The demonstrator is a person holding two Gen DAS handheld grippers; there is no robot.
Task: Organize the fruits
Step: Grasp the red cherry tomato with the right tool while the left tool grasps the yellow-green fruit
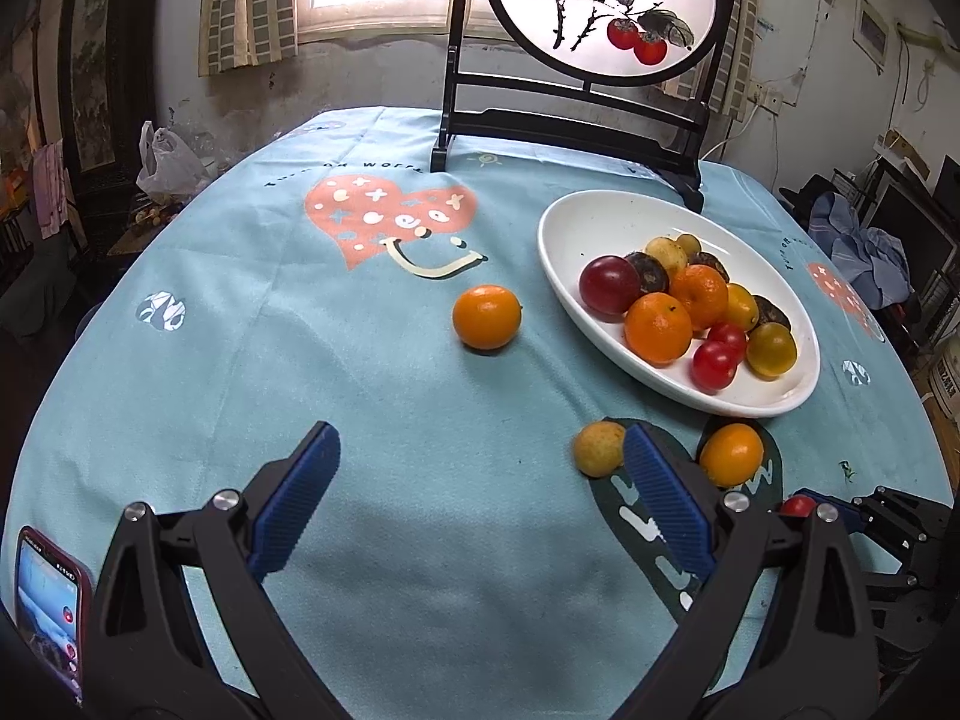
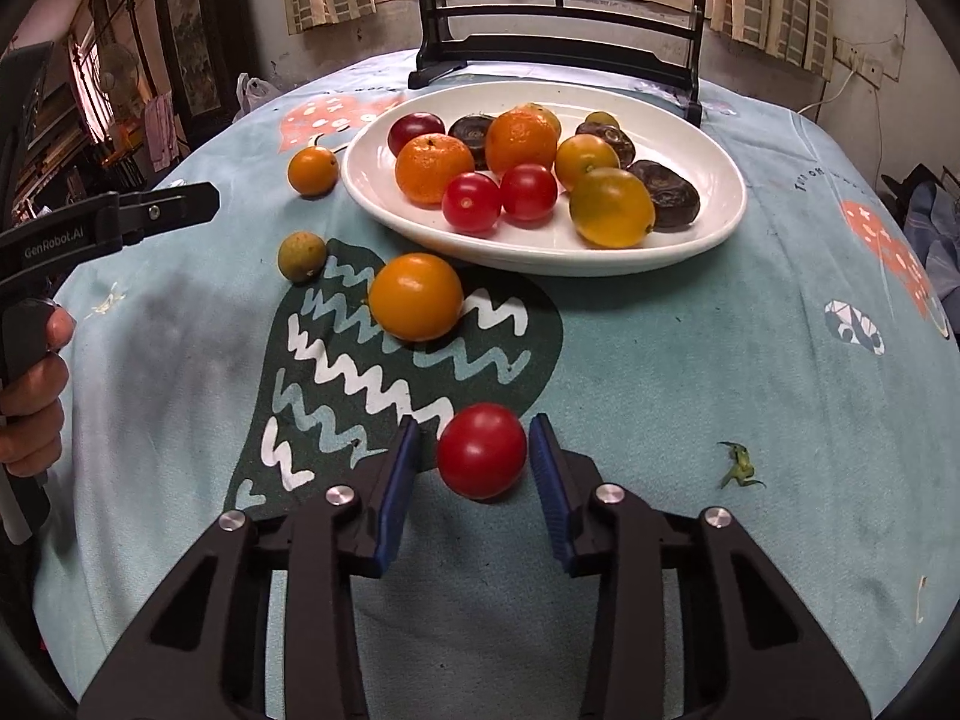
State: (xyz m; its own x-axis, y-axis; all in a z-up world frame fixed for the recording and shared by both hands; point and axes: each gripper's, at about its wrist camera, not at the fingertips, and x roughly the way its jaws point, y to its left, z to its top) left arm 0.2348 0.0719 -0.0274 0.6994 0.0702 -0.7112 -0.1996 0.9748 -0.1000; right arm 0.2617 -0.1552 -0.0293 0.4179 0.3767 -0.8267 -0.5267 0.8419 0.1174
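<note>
A white oval plate (image 1: 576,222) (image 2: 720,222) holds several oranges, tomatoes and dark fruits. Loose on the cloth lie an orange (image 1: 486,317) (image 2: 312,170), a small yellow-brown fruit (image 1: 599,447) (image 2: 302,255) and an orange-yellow fruit (image 1: 731,454) (image 2: 415,296). My left gripper (image 1: 480,450) is open and empty above the cloth. My right gripper (image 2: 474,429) stands with its jaws on either side of a red tomato (image 2: 482,450) (image 1: 798,505), with a gap on the left side. It also shows in the left wrist view (image 1: 888,516).
A black-framed round painted screen (image 1: 600,0) stands at the table's far edge behind the plate. A phone (image 1: 48,606) lies at the near left. A green stem bit (image 2: 739,465) lies right of the tomato. The blue printed tablecloth (image 1: 300,372) covers the table.
</note>
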